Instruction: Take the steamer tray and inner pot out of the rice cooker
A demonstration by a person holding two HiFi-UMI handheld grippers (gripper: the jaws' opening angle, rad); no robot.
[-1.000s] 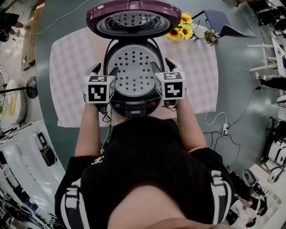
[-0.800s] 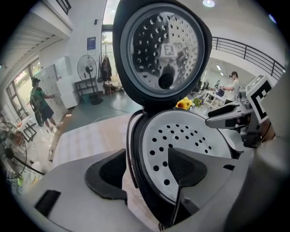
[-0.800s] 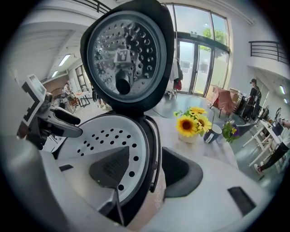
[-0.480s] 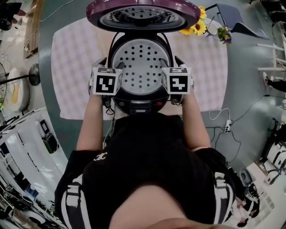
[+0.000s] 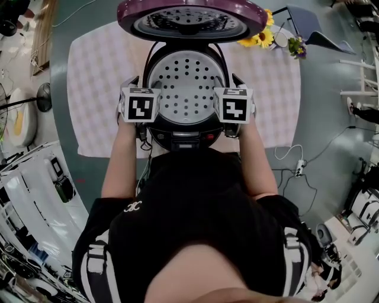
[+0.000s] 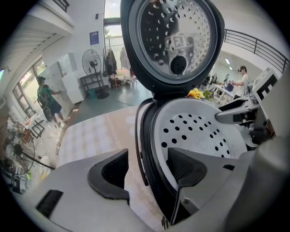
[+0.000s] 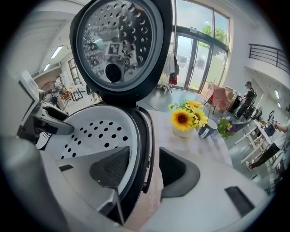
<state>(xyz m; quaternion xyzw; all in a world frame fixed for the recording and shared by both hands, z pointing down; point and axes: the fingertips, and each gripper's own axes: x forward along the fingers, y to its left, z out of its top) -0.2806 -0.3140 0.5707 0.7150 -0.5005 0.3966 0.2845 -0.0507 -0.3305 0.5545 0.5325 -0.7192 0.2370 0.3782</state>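
I hold my left gripper (image 6: 147, 170) at the left side of the open rice cooker (image 5: 186, 137). Its jaws are apart and straddle the rim, one pad outside the dark wall and the other inside, over the white perforated steamer tray (image 5: 186, 83). Neither pad presses on anything. My right gripper (image 7: 142, 170) mirrors this on the right side, its jaws likewise spread, with one inside the tray and one outside, gripping nothing. The tray sits in the top of the cooker and hides the inner pot below it. The purple lid (image 5: 190, 18) stands raised behind. The cooker rests on a checked cloth (image 5: 95, 77), with sunflowers (image 5: 260, 36) at the far right.
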